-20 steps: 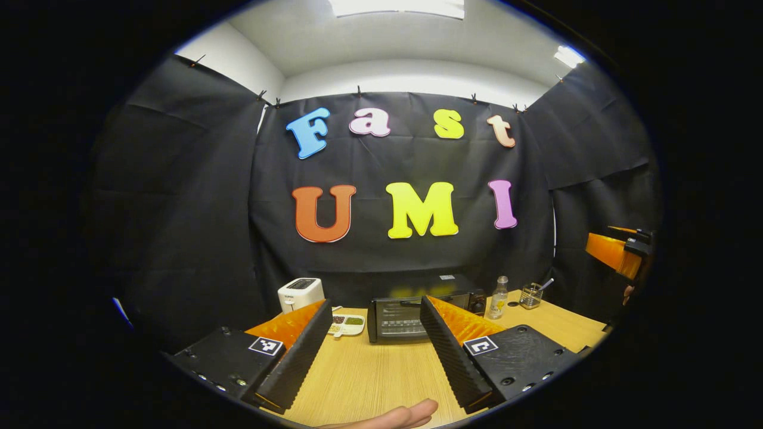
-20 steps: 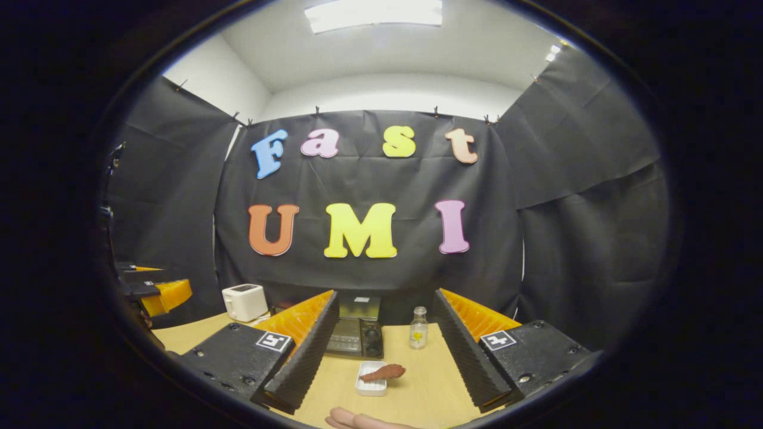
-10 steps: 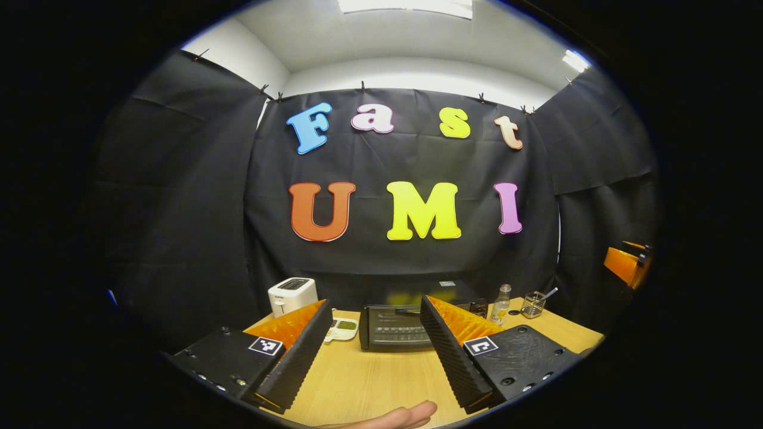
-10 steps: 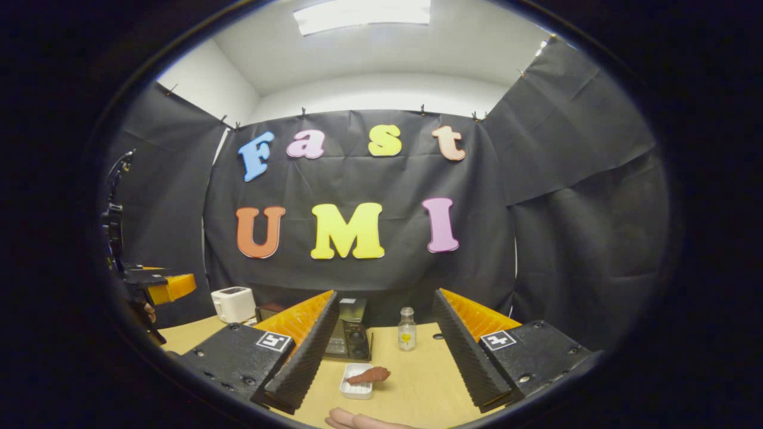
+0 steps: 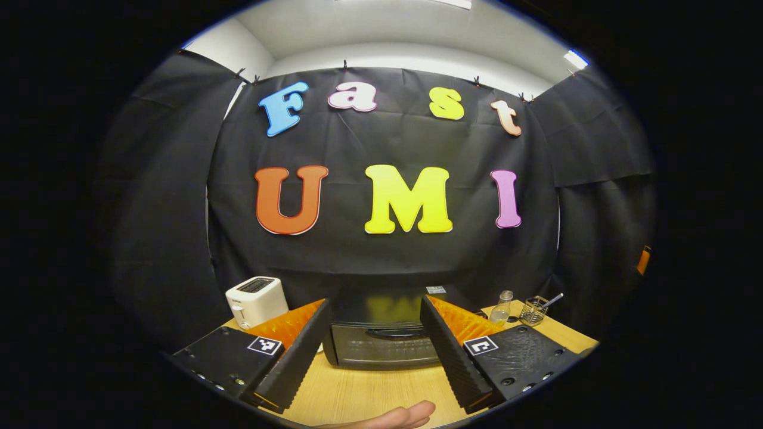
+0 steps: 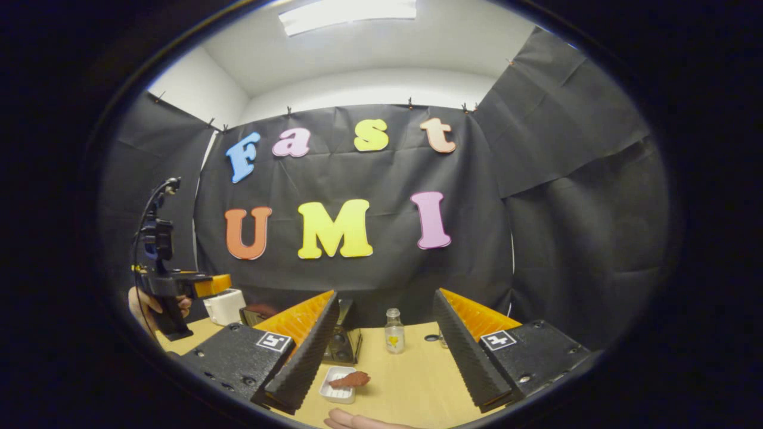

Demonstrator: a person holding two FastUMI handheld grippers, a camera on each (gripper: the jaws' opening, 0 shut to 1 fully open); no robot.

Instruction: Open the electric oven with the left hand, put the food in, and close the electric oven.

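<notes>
**Both grippers spread wide before a closed oven**

Shown left to right in the left gripper view: a white toaster (image 5: 256, 300) is set at the table's (image 5: 363, 393) far left; the left gripper (image 5: 374, 333) is seen at the bottom with its fingers held wide apart and nothing between them. Framed in that gap is the oven (image 5: 381, 333), standing on the table with its door shut and its handle (image 5: 387, 332) facing the camera. Right of the oven a small bottle (image 5: 502, 305) and a clear cup (image 5: 534, 310) holding a utensil are placed near the table's far right edge. A fingertip (image 5: 405, 415) is visible at the lower edge.

Shown left to right in the right gripper view: the left gripper (image 6: 208, 285) is held in a hand (image 6: 143, 304) above the table's left side, in front of the toaster (image 6: 225, 307). The right gripper (image 6: 384, 339) is likewise spread wide and empty. The oven (image 6: 343, 345) is partly hidden behind its left finger. Between the fingers, a white tray (image 6: 335, 392) is set on the table, with the brown food (image 6: 351, 380) resting on it, just right of and nearer than the oven. The bottle (image 6: 393, 330) stands farther back.
</notes>
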